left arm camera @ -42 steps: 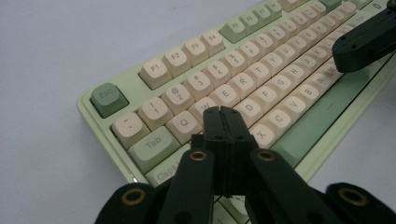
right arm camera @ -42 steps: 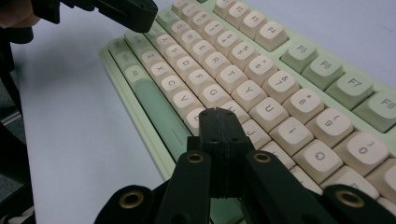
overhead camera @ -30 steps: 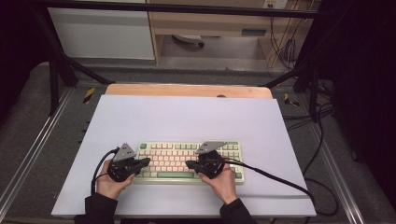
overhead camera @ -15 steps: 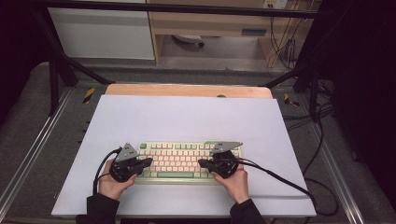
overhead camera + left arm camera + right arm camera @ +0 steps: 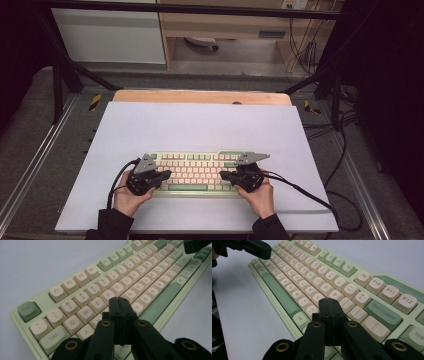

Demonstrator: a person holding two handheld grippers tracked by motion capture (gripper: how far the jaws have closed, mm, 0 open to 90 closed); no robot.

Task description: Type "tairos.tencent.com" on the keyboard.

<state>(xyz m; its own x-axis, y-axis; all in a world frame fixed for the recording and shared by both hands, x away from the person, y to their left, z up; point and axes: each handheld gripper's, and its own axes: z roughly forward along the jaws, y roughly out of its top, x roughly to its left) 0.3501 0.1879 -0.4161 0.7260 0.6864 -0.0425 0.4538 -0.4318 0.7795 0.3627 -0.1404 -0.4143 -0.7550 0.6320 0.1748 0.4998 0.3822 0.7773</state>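
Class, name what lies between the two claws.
Middle keys and green spacebar of the keyboard lie between the left claw and right claw, shown in the high view.

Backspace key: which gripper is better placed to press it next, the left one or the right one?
Right. The right gripper, jaws shut, hovers by the P key, close to the Backspace key. The left gripper, also shut, sits over the keyboard's opposite end, near the F and G keys.

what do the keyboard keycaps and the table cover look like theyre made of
Cream and green keycaps on the pale green keyboard: likely matte moulded plastic, given soft sheen and printed legends. White table cover: smooth, matte sheet, perhaps laminate or paper; hard to tell.
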